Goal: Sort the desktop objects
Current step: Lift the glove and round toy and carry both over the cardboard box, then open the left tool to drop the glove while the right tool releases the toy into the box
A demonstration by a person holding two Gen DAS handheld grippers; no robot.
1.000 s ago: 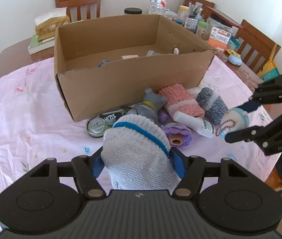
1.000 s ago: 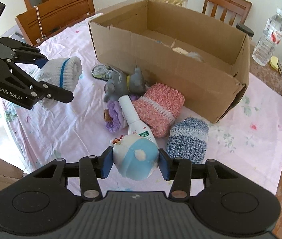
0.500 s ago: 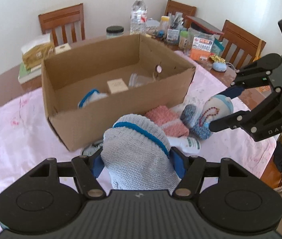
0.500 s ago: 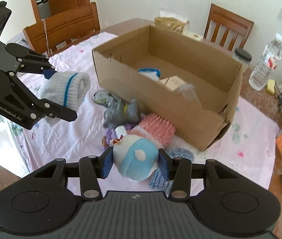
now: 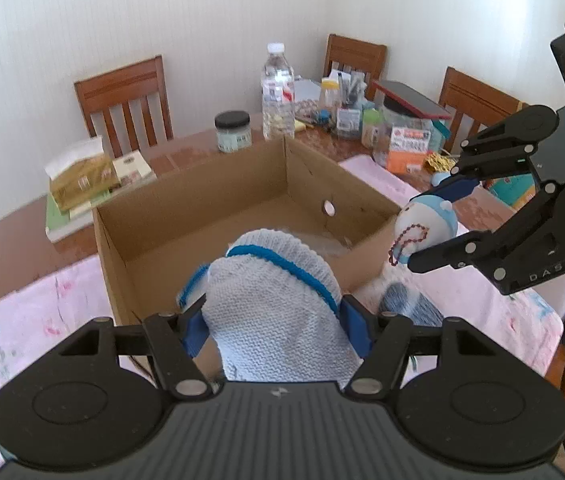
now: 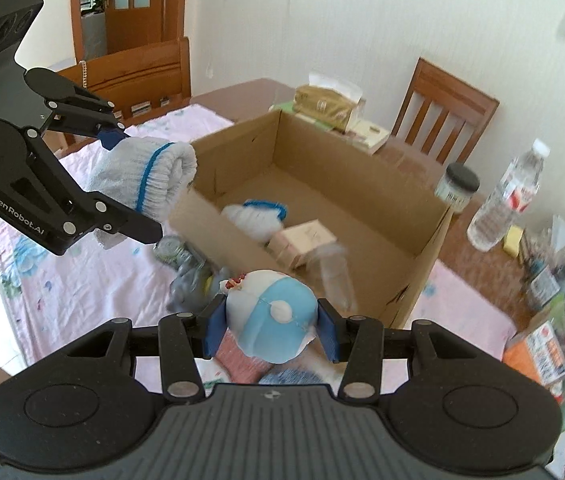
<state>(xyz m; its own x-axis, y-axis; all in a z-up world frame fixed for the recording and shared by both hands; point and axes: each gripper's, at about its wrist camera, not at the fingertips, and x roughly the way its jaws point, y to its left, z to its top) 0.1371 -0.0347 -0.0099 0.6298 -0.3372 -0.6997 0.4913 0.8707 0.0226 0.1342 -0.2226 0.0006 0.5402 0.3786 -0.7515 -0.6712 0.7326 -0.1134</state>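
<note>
My left gripper (image 5: pixel 272 322) is shut on a pale grey knit cap with a blue band (image 5: pixel 274 300), held above the near wall of the open cardboard box (image 5: pixel 202 208). My right gripper (image 6: pixel 270 326) is shut on a white and light-blue soft doll with a red bead string (image 6: pixel 272 322), held over the box's near edge. The same doll (image 5: pixel 422 228) hangs right of the box in the left wrist view, and the cap (image 6: pixel 142 176) shows at left in the right wrist view. Inside the box (image 6: pixel 362 208) lie a white knit piece with blue trim (image 6: pixel 254 216) and a small beige carton (image 6: pixel 302 240).
On the pink cloth (image 6: pixel 82 280) lie a grey toy (image 6: pixel 190 284), a tin (image 6: pixel 170 248), a pink knit piece (image 6: pixel 238 360) and a blue-grey knit piece (image 5: pixel 410 304). Behind the box stand a water bottle (image 5: pixel 278 92), a dark-lidded jar (image 5: pixel 233 131), tissue packs (image 5: pixel 82 176) and wooden chairs (image 5: pixel 122 100).
Both grippers have risen with their loads and now look down into the box from higher. The items on the cloth have dropped towards the bottom of both views.
</note>
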